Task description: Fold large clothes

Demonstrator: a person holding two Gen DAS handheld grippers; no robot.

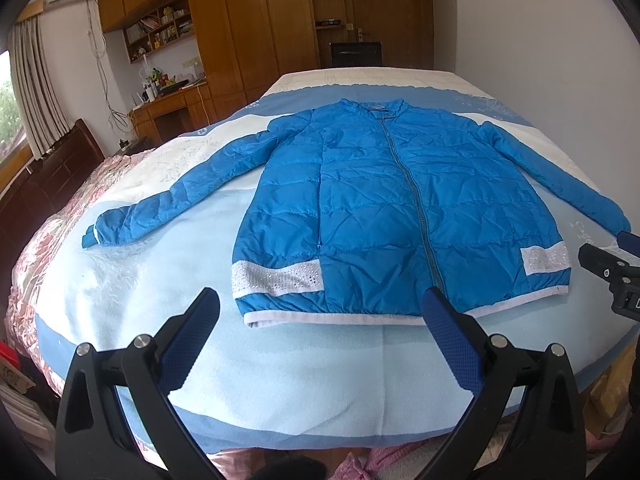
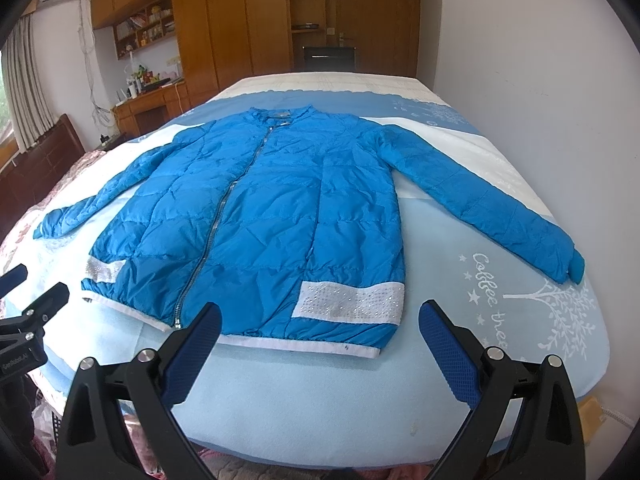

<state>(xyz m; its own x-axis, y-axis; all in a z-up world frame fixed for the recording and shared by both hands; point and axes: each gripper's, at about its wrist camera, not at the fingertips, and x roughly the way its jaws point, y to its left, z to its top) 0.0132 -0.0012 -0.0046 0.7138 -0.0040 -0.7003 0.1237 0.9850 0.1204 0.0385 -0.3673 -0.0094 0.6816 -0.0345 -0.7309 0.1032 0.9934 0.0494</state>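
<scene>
A blue quilted jacket [image 1: 384, 208] with white hem bands lies flat, zipped, front up on the bed, both sleeves spread out to the sides. It also shows in the right wrist view [image 2: 256, 220]. My left gripper [image 1: 320, 304] is open and empty, hovering just short of the jacket's hem on its left half. My right gripper [image 2: 320, 316] is open and empty, just short of the hem on its right half. The right gripper's tip shows at the left view's right edge [image 1: 608, 264]; the left gripper shows at the right view's left edge [image 2: 28, 308].
The bed [image 1: 280, 380] has a light blue and white cover with a pink quilt [image 1: 48, 216] at its left side. A dark headboard [image 1: 52, 176], a wooden desk and wardrobes [image 1: 224, 40] stand beyond. A white wall [image 2: 540, 80] runs along the right.
</scene>
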